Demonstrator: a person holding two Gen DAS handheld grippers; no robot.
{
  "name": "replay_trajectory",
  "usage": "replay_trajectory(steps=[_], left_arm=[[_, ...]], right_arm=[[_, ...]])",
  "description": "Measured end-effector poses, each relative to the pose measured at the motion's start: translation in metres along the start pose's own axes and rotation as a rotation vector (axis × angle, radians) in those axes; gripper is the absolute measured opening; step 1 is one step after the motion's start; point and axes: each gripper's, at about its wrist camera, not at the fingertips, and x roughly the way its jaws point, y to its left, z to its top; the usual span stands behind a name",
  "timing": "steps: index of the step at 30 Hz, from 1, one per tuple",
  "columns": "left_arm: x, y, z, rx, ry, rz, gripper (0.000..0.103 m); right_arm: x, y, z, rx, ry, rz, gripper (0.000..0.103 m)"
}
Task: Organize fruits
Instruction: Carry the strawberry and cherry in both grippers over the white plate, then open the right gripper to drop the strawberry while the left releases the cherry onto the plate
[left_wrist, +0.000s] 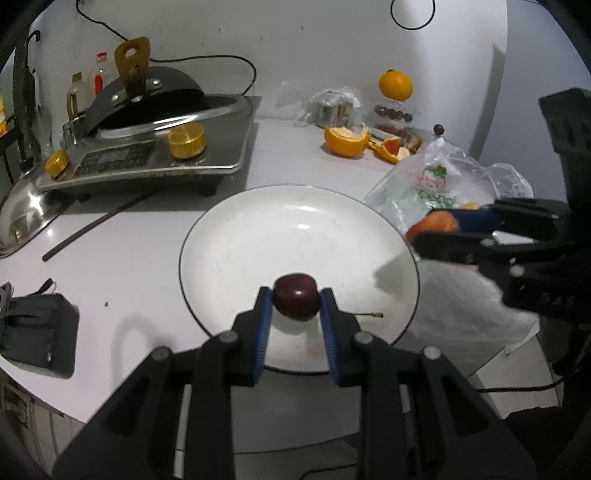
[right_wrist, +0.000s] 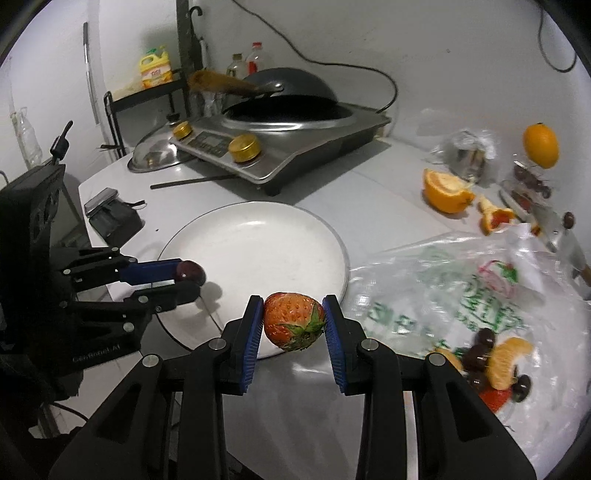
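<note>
Left gripper (left_wrist: 296, 301) jaws pinch a cherry (left_wrist: 295, 301) over the plate (left_wrist: 258, 229); right gripper (right_wrist: 294, 320) jaws clamp a strawberry (right_wrist: 293, 320).

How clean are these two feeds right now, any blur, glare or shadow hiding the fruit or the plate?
Left wrist view: cherry sharp, window glare on the plate, right hand-held gripper with its strawberry smeared at the edge. Right wrist view: strawberry crisp, bag and loose fruit blurred, fisheye bending the counter.
</note>
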Motion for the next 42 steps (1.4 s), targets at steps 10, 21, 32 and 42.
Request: replay_trajectory(steps=[10, 21, 32, 42], left_arm=[[0.006, 0.008, -0.001, -0.024, 0.027, -0.012, 0.031], [-0.001, 0.01, 0.0, -0.051, 0.022, 0.017, 0.036], [-0.01, -0.003, 0.004, -0.068, 0.0, 0.05, 0.065], [-0.012, -0.033, 0.009, -0.05, -0.014, 0.065, 0.065]], right_arm=[[0.034, 0.015, -0.001, -0.01, 0.066, 0.043, 0.035], [0.037, 0.018, -0.005, 0.009, 0.079, 0.072, 0.044], [0.009, 0.0, -0.009, 0.044, 0.013, 0.052, 0.049], [-0.025, -0.027, -0.021, 0.065, -0.035, -0.006, 0.049]])
